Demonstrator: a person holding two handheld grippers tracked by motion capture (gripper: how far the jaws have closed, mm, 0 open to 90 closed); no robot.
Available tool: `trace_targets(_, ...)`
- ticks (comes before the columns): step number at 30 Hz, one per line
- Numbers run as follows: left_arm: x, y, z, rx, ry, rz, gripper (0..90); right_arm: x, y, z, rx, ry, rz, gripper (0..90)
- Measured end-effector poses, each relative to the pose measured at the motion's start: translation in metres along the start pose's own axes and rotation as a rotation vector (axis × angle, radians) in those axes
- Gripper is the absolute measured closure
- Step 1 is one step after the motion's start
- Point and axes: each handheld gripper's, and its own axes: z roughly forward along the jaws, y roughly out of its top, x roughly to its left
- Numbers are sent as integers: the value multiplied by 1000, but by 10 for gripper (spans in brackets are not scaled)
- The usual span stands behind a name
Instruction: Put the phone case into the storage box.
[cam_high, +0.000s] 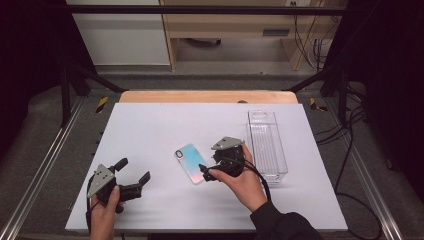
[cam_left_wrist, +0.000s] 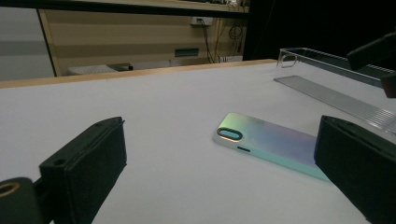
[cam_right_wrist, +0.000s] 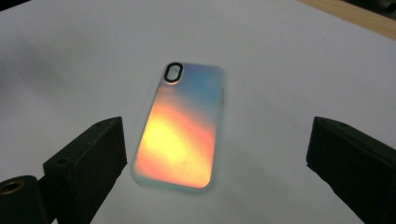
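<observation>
- Looking into the clear bin (cam_high: 266, 145) at the surface's (cam_high: 150, 130) right side, we see nothing inside.
- Our right hand-held gripper (cam_high: 207, 171) hangs wide open over the phone case (cam_high: 192, 163) (iridescent, lying flat), gripping nothing.
- Our left hand-held gripper (cam_high: 134, 170) is open, empty.

Looks like a lab / recording rig, not a home. White work sheet (cam_high: 150, 150) on a wood-edged table (cam_high: 207, 96), boxed in by a black metal frame (cam_high: 200, 10) w/ angled struts left & right. Dark curtains (cam_high: 30, 50) both sides, grey carpet floor (cam_high: 45, 145). Aluminium rails (cam_high: 35, 175) run near-to-far along each side of table. Yellow-black hazard tape (cam_high: 101, 104) at far corners. Far side: plain wooden desk (cam_high: 225, 25), loose cable bundles (cam_high: 312, 45) hanging far right, wall socket (cam_left_wrist: 201, 21) w/ plug. Bench setup, no household items.
</observation>
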Motion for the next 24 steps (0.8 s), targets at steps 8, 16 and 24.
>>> trace_targets(8, 4, 1, -3, -15, 7, -19, 20, 2, -15, 17, 46, 4, 25, 52)
trace_targets(16, 4, 1, -3, -15, 16, -21, 20, 12, -19, 28, 68, 16, 32, 52)
trace_targets(24, 4, 1, -3, -14, 11, -20, 20, 16, -17, 43, 82, 17, 77, 54)
